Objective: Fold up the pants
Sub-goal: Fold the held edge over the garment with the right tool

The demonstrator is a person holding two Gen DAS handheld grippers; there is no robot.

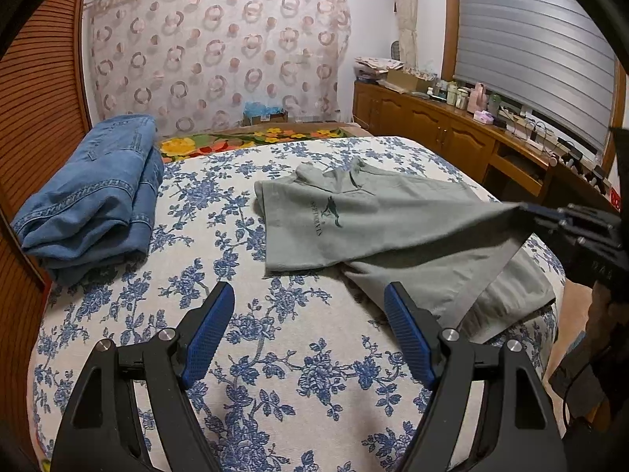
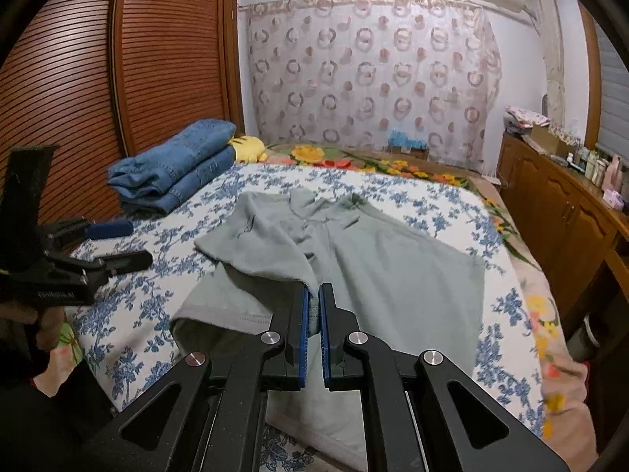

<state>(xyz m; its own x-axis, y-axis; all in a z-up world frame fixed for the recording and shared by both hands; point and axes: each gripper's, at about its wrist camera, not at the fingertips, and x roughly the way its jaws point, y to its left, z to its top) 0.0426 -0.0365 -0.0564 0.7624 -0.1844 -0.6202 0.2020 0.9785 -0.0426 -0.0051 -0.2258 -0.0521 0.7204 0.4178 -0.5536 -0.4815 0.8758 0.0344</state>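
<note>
Grey-green pants with a dark printed logo lie partly folded on the flowered bed cover. My right gripper is shut on a hem corner of the pants and holds that corner lifted off the bed. It shows in the left wrist view at the right edge as the right gripper, with cloth stretched toward it. My left gripper hovers open over bare bed cover just left of the pants, nothing between its blue pads. In the right wrist view the left gripper sits at the left.
Folded blue jeans lie stacked at the bed's far left by a slatted wooden wardrobe. A wooden dresser crowded with bottles runs along the right. A patterned curtain hangs behind.
</note>
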